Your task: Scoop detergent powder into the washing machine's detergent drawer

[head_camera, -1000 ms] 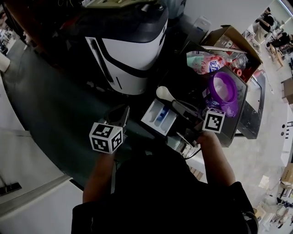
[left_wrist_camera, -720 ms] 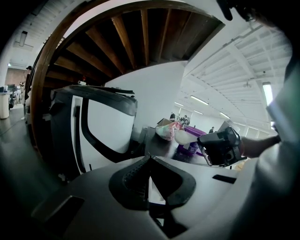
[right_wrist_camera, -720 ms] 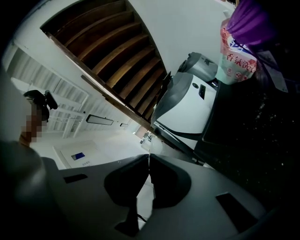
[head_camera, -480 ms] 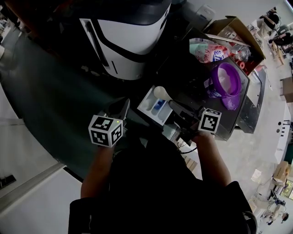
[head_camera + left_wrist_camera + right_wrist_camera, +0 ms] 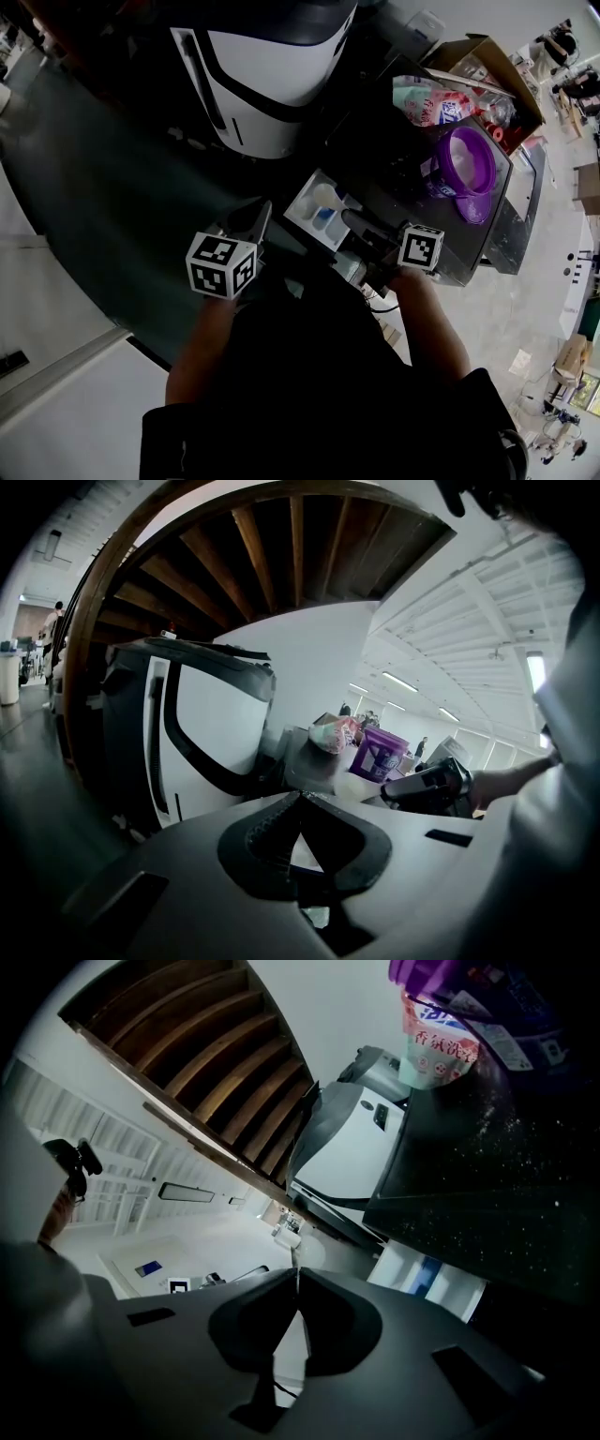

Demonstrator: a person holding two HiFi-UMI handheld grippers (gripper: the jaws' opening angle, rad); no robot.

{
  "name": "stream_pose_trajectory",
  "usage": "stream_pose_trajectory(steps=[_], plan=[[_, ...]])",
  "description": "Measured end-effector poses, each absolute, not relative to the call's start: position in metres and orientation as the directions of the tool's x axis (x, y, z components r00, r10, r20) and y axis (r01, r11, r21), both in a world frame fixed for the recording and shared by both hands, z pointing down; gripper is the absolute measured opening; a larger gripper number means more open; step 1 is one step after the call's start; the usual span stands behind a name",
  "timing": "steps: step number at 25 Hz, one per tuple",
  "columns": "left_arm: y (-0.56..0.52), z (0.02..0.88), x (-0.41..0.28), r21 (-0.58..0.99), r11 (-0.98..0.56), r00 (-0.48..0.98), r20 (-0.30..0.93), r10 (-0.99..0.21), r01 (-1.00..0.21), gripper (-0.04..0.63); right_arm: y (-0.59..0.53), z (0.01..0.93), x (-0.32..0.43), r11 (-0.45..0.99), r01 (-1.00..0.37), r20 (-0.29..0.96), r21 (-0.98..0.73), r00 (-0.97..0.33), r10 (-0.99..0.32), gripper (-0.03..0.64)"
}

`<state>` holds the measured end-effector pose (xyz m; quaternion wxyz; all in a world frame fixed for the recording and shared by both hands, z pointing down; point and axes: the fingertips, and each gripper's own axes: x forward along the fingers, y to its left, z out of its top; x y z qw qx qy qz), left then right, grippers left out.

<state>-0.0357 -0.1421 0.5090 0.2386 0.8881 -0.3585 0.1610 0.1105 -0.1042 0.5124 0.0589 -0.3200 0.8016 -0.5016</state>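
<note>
Both closed: left tongs (image 5: 298, 795) empty, held low; right tongs (image 5: 294, 1273) pinching spoon (image 5: 325, 195) over drawer (image 5: 300, 215).

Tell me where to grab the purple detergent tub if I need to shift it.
Free the right hand-held gripper of its scoop first. Then pinch the near rim of the purple detergent tub from above, one jaw inside, one outside. It stands upright and open on the washing machine's top and looks too wide to span.
</note>
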Motion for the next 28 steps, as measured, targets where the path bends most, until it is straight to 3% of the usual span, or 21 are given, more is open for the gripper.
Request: stream_pose_trajectory(steps=[5, 19, 28], plan=[[-0.141, 0.507, -0.043, 0.308, -0.625, 0.689, 0.453, -0.567, -0.717, 0.008, -0.107, 0.522, 0.102, 0.296, -0.445, 0.223, -0.845, -0.797, -0.561, 0.018], [-0.146, 0.510, -0.057, 0.324, -0.609, 0.685, 0.442, -0.579, -0.724, 0.008, -0.106, 0.573, 0.097, 0.251, -0.589, 0.415, -0.768, -0.756, -0.507, 0.018], [-0.140, 0.515, -0.061, 0.334, -0.600, 0.683, 0.444, -0.580, -0.727, 0.008, -0.103, 0.578, 0.085, 0.321, -0.674, 0.509, -0.666, -0.724, -0.465, 0.018]])
